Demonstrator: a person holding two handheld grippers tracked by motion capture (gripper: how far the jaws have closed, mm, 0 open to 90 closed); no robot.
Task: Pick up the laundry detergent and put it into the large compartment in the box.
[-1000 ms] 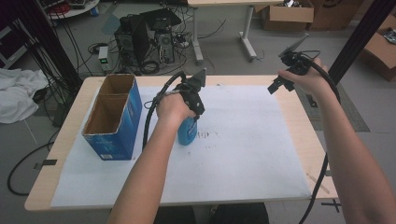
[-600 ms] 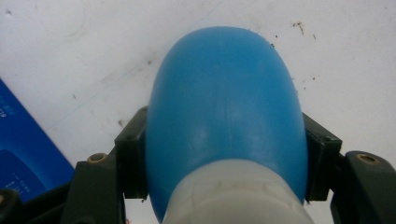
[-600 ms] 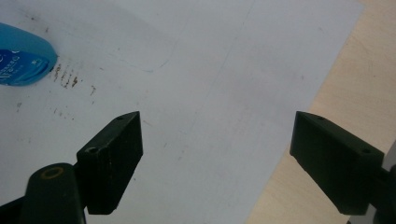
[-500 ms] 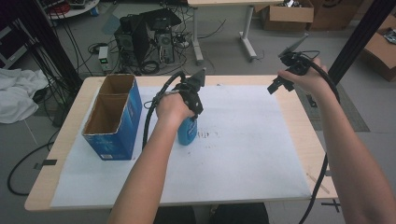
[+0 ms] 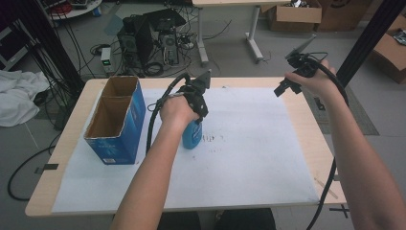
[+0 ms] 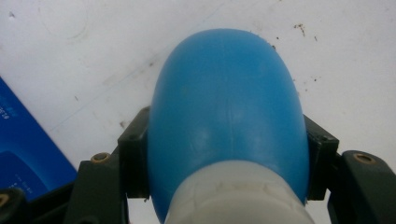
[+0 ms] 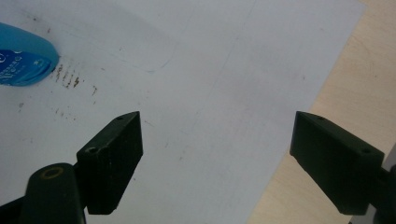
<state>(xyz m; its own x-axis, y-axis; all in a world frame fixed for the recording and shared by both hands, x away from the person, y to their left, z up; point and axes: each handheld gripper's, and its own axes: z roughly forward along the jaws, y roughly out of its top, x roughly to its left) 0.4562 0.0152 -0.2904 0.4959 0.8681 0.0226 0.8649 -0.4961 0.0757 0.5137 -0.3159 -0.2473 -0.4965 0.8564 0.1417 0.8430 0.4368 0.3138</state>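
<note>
A blue plastic bottle (image 5: pixel 192 134) with a white neck stands on the white paper sheet (image 5: pixel 249 153) near the table's middle. My left gripper (image 5: pixel 197 103) comes down on it from above and is shut on it; in the left gripper view the two black jaws press both sides of the blue bottle (image 6: pixel 227 116). My right gripper (image 5: pixel 283 89) hangs open in the air above the table's far right edge. In the right gripper view its jaws stand wide apart around the right gripper's midpoint (image 7: pixel 217 156), with the blue bottle (image 7: pixel 21 56) at the upper left.
An open blue cardboard box (image 5: pixel 116 120) with two compartments stands at the table's left; its blue wall (image 6: pixel 25 144) is close beside the bottle. The wooden table edge (image 7: pixel 327 93) borders the paper. Computers and cables lie on the floor beyond.
</note>
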